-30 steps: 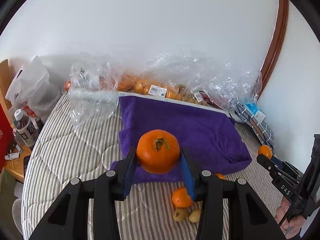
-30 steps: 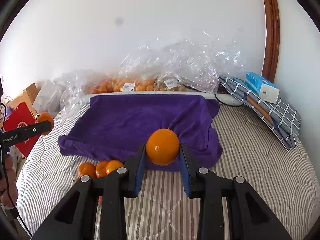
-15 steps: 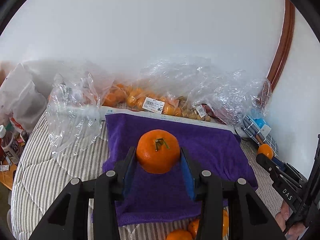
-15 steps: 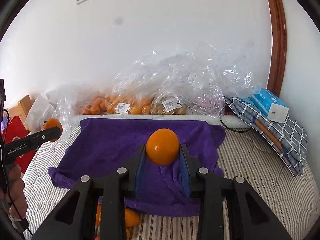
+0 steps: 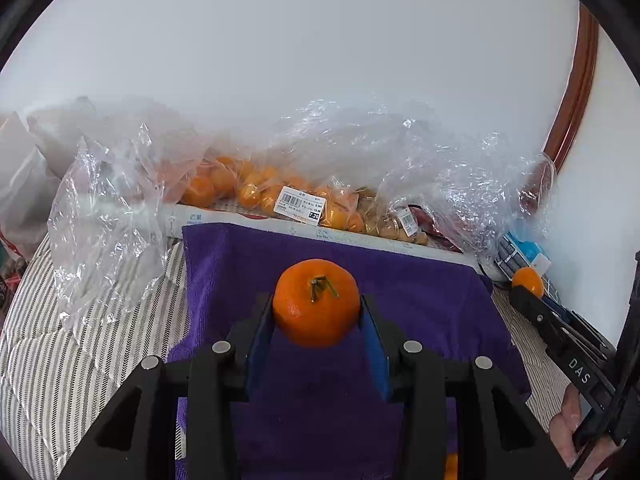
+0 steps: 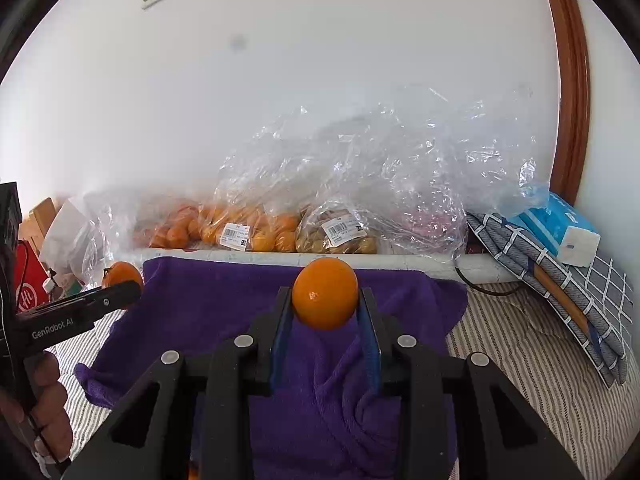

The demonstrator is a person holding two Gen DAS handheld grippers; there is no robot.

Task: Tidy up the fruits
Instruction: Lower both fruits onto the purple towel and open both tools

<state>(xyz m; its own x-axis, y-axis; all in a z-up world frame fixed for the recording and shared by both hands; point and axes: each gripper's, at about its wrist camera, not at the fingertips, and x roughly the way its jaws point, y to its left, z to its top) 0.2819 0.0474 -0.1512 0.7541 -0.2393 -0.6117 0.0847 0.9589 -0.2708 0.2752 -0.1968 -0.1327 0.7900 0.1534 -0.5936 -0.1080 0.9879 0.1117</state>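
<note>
Left tool (image 5: 317, 312) clamped on a stemmed tangerine (image 5: 316, 303), blue pads pressing both flanks, stem end facing the camera — fruit carried clear of the purple towel (image 5: 424, 300) spread on the striped bed (image 5: 80, 344). Right tool (image 6: 325, 300) likewise closed on a smooth orange (image 6: 325, 293), held above the same towel, seen from the right wrist with its creased front folds. Both tools angled downward toward the towel's middle; judged as mid-transport, each fruit gripped across its widest part so it cannot roll out. Towel probably serves as the sorting area — soft, non-slip, keeps round fruit from wandering across the mattress. Clear plastic bags (image 5: 360, 184) lined up along the wall behind the towel, holding small oranges with price labels, plus a bag of paler brownish fruit (image 6: 340, 236); likely source or destination groups, cannot tell which. One loose orange fruit just visible at the lower edge of the left view, mostly hidden by the tool body. Folded checked cloth (image 6: 560, 276) and a blue tissue pack (image 6: 560, 224) off to the right, not involved. Next move, as a judgement: lower each fruit to the towel with some gap between them, release gently. Risk: a round fruit rolling down a towel fold once let go.
</note>
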